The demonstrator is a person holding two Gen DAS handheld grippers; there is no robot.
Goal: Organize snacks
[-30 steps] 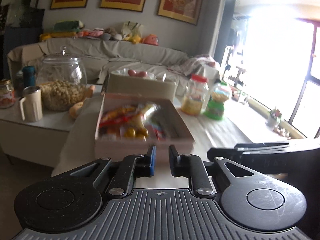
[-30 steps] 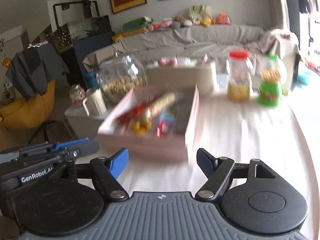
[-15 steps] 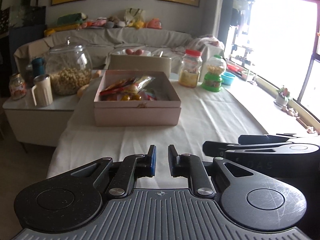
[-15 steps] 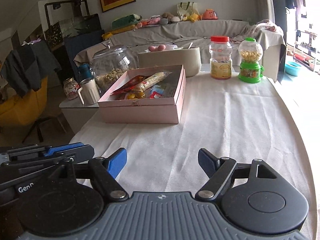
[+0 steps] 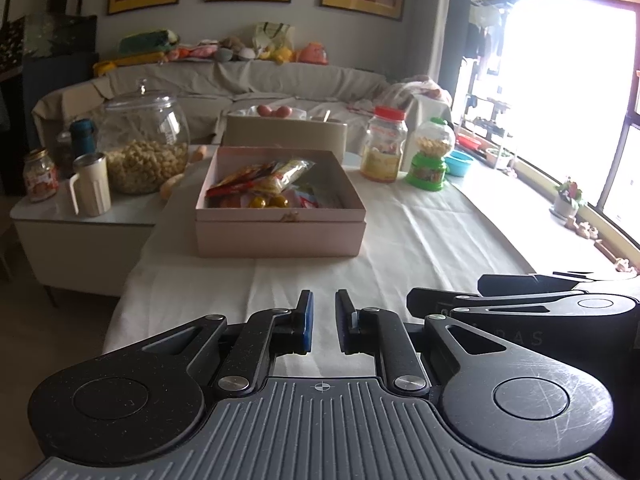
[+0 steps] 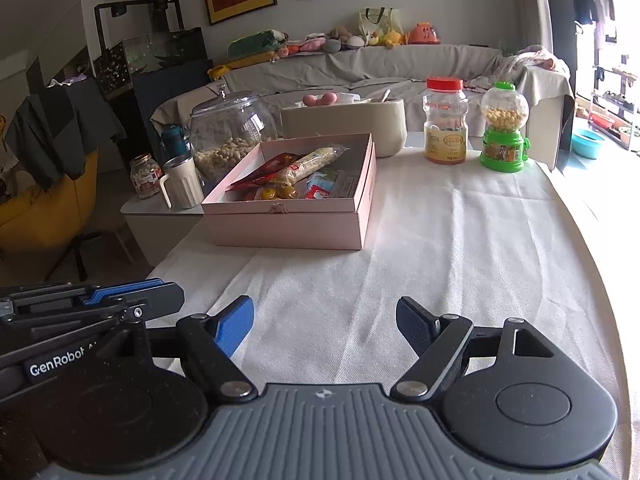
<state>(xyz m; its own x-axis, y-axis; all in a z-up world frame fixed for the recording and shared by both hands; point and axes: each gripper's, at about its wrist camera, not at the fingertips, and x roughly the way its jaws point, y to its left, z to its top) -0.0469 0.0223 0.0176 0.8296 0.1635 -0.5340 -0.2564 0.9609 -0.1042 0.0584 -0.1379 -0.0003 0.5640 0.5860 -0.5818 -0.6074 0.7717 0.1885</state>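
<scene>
The pink box (image 6: 294, 216) sat on the cloth-covered table (image 6: 460, 248), holding snacks (image 6: 296, 176); the longest packet ran diagonally toward its far right corner. Well short of the box, the left gripper (image 5: 323, 322) was nearly clenched, empty; the right gripper (image 6: 325, 330) stood released.

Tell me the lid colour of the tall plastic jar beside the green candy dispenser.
Red. The jar's lid shows best in the right wrist view.

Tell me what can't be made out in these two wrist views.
- Labels on the red-lidded jar and the snack packets: too small, both views.
- Floor of the pink box: hidden by its front wall and the snacks.
- Outside the window: washed out by glare, left view.
</scene>
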